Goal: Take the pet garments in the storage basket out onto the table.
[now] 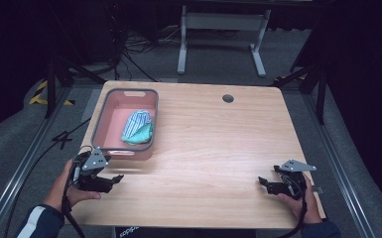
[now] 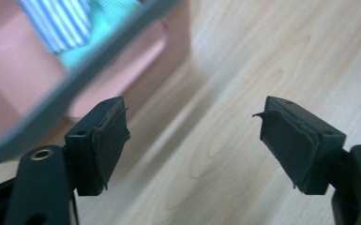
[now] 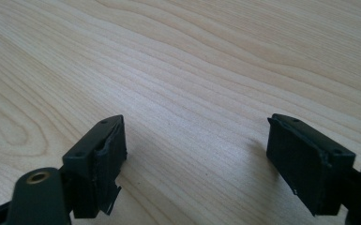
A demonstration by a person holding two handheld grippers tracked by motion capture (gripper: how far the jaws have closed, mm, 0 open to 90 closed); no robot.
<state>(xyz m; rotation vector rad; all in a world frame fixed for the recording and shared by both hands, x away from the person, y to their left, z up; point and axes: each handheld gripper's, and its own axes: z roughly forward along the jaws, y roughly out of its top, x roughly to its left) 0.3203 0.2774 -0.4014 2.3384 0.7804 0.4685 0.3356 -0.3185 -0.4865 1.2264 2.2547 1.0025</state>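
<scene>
Toward the left edge of the tabletop (image 1: pixel 213 144), a pink tub (image 1: pixel 110 119) with a grey rim sat near the far corner. Inside it lay a bundle of cloth (image 1: pixel 138 127), blue-and-white striped on top and mint green beneath, resting against the tub's near right side. Just in front of the tub's near wall, the left tongs (image 1: pixel 115 178) hung above the wood in the person's left hand (image 1: pixel 69 191), pointing to the right across the table. Seen along their own length in the left gripper view, those tongs (image 2: pixel 194 136) stood spread with nothing but bare wood between the pads, the tub's grey rim (image 2: pixel 75 89) and the striped cloth (image 2: pixel 61 23) showing blurred just beyond the left jaw. They touched neither tub nor cloth.

Across a wide stretch of bare wood, well apart from the tub, the right tongs (image 1: pixel 264 182) sat low over the near right corner in the person's right hand (image 1: pixel 300 201), pointing left. In the right gripper view they (image 3: pixel 194 154) were likewise spread wide, holding nothing, with wood grain between the jaws.
</scene>
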